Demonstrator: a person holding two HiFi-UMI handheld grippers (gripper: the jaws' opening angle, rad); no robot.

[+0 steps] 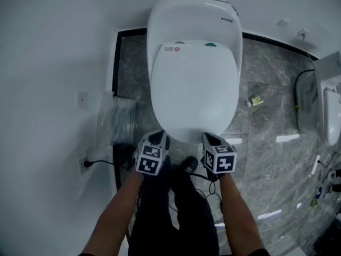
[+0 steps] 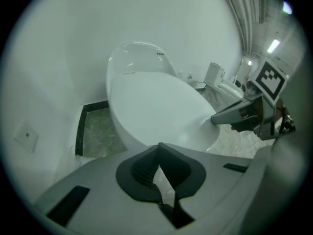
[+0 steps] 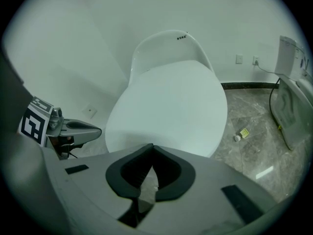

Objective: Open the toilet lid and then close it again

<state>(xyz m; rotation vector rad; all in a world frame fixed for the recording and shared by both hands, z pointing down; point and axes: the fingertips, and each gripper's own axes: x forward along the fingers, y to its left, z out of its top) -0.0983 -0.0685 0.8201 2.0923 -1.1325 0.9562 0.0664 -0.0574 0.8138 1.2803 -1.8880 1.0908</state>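
Toilet lid: the white toilet lid lay shut, flat on the bowl, its rounded front edge towards the person
Toilet: the white toilet stood against the far wall, with a row of small dark dots on its far top
Left gripper: the left gripper pointed steeply down at the near-left edge of the lid; whether it touched the lid could not be told
Left fingers: in the left gripper view the dark fingers met at their tips, with nothing between them
Right gripper: the right gripper pointed steeply down at the near-right edge of the lid, level with the left one; contact could not be told
Right fingers: in the right gripper view the fingers were likewise together and held nothing
Person: two bare forearms ran up from the near edge, with dark trousers between them
Floor: grey marbled floor with a dark border along the walls
Left of toilet: crumpled clear plastic wrap lay beside the bowl; a socket on the left wall had a black cable plugged in
Right of toilet: a small yellow item lay on the floor, well apart from the bowl; a second toilet stood at the far right edge
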